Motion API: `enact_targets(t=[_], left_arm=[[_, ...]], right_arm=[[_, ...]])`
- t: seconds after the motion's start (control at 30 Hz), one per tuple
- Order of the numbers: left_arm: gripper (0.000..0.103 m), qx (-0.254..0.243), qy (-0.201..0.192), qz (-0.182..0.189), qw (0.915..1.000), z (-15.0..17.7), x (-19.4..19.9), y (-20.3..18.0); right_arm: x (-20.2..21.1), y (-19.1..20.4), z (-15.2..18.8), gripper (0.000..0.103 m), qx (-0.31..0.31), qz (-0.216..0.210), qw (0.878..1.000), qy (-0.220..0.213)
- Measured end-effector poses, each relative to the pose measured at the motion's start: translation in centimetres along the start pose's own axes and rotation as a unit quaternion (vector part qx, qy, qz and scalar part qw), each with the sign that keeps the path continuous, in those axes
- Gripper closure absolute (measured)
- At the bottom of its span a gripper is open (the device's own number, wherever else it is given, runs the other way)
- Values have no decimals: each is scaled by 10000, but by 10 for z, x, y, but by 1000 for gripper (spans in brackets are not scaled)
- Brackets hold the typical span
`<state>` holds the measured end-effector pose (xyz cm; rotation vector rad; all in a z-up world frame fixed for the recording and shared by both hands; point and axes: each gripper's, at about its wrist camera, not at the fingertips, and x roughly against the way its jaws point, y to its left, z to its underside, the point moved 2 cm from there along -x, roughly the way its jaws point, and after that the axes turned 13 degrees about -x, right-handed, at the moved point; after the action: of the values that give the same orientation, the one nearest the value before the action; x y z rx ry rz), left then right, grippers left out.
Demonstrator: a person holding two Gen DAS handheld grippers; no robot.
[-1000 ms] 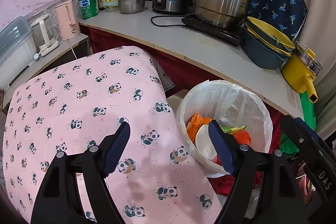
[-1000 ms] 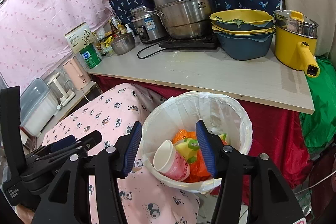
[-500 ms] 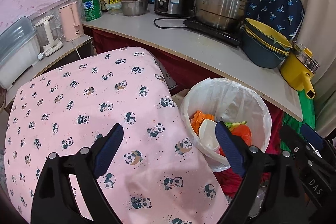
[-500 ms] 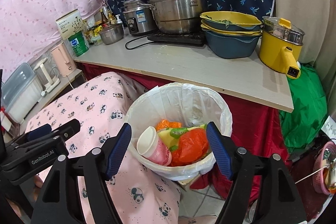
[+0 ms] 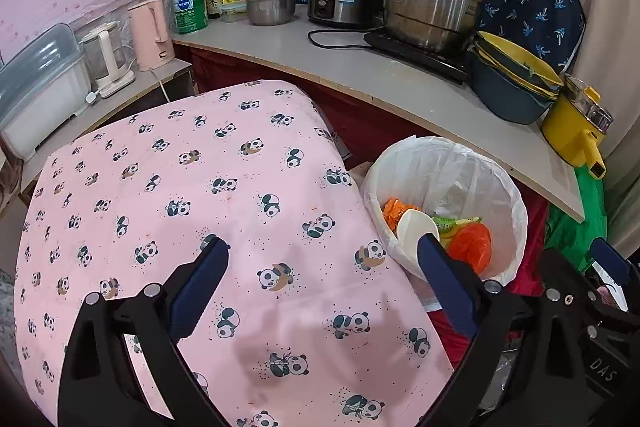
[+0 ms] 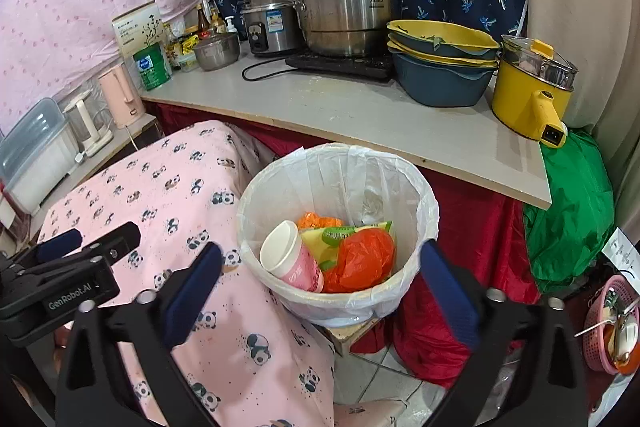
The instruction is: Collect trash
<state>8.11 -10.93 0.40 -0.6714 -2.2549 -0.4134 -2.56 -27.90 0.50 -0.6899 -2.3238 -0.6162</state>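
Note:
A white-lined trash bin stands beside the panda-print table and shows in the left wrist view too. In it lie a pink paper cup, an orange plastic bag and a green-yellow wrapper. My right gripper is open and empty, hanging above the bin's near side. My left gripper is open and empty above the pink panda tablecloth, left of the bin.
A counter behind the bin holds a steel steamer pot, rice cooker, stacked bowls and a yellow pot. A green bag and red cloth sit on the right. A pink basket stands on the floor.
Both grippers have pulled back and up from the bin and opened wider. The bin's contents now show fully between the right fingers.

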Motion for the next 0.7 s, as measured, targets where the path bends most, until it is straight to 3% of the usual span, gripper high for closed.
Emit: enact_targets(t=[0.7], left_arm=[[9,-141,191,-202,9995,35,6,-8]], right_arm=[[3,-13,39,6,226,386,9988,180]])
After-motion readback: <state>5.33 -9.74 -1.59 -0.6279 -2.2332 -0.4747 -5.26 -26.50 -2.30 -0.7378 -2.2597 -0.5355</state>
